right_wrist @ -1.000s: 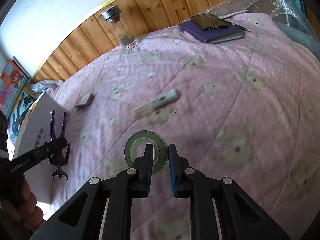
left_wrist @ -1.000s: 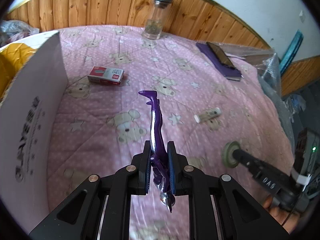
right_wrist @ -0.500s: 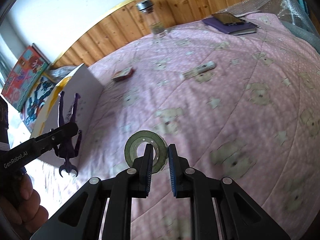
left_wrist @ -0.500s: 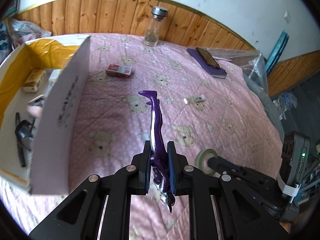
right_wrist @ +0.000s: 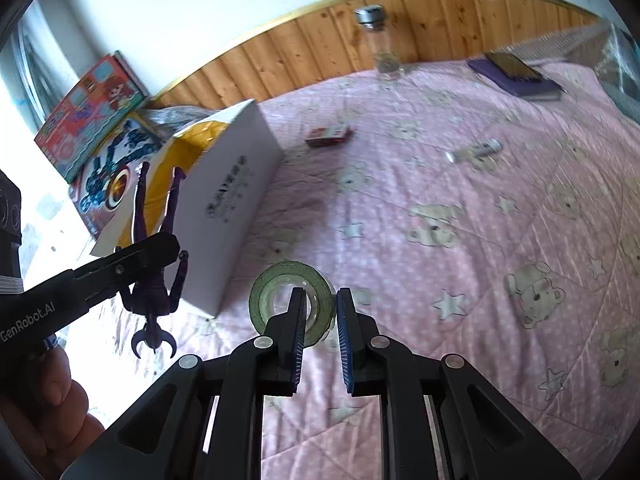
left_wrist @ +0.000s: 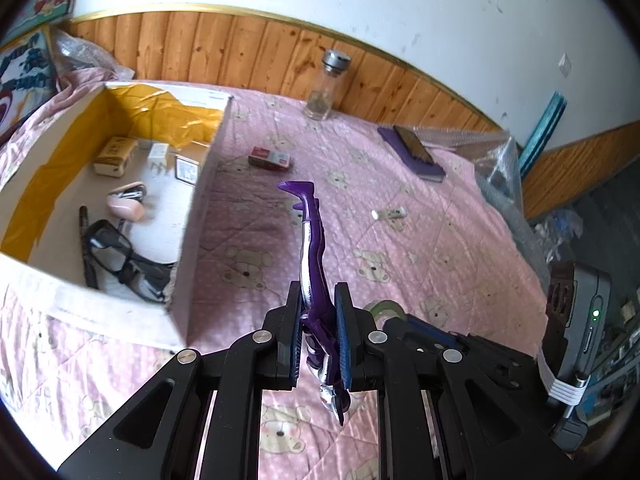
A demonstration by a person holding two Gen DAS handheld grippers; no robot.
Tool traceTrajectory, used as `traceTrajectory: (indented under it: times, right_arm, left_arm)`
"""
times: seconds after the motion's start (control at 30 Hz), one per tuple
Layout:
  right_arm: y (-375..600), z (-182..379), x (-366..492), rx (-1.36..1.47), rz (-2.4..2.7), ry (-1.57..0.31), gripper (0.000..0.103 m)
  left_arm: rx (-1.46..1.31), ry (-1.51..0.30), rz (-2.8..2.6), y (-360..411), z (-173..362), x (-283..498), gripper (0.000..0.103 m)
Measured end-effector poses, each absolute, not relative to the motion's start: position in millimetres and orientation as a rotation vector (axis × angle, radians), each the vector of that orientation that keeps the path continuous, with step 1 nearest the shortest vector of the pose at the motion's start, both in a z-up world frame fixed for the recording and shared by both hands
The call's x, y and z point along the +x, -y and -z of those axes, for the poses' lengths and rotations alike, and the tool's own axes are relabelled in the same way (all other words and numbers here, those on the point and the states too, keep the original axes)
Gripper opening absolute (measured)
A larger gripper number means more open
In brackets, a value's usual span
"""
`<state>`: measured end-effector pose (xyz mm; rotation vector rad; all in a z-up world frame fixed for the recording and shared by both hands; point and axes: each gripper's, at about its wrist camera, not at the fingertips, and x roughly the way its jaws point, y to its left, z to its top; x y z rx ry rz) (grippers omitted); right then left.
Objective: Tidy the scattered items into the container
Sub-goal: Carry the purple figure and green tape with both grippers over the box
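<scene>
My left gripper (left_wrist: 318,308) is shut on a purple action figure (left_wrist: 312,248), held upside down in the air right of the white box (left_wrist: 200,208). The figure also shows in the right wrist view (right_wrist: 154,280), beside the box (right_wrist: 236,208). My right gripper (right_wrist: 320,312) is shut on a green tape roll (right_wrist: 272,296), held above the pink quilt. The roll peeks out behind the left fingers (left_wrist: 386,307). The box holds glasses (left_wrist: 116,256), a pink stapler (left_wrist: 126,202) and small cartons. A red-white box (left_wrist: 269,157) and a small white tube (left_wrist: 390,213) lie on the quilt.
A glass jar (left_wrist: 324,88) stands by the wooden wall panel. A purple notebook with a phone on it (left_wrist: 414,152) lies at the far right, next to bubble wrap (left_wrist: 496,172). Colourful picture boxes (right_wrist: 96,120) lean behind the white box.
Both grippers have risen and moved left toward the box, each keeping its item. The inside of the box has come into the left wrist view.
</scene>
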<state>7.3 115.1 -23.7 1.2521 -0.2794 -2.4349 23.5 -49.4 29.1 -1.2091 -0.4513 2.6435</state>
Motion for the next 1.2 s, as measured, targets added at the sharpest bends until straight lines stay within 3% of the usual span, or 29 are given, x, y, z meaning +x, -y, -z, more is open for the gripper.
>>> traceTrajectory:
  times: [0.57,1.2]
  right_arm:
    - [-48.9,-20.4,22.8,1.13,2.374,0.141,0.017]
    - [1.8,-51.4,-23.6,1.05,2.31,0.05,0.016]
  left_arm:
    - [-1.117,0.666,-2.713,125.4,-55.2,49.2,0.015]
    - [-1.187,0.863,-2.723,180.6,-58.2,-1.5,0.015]
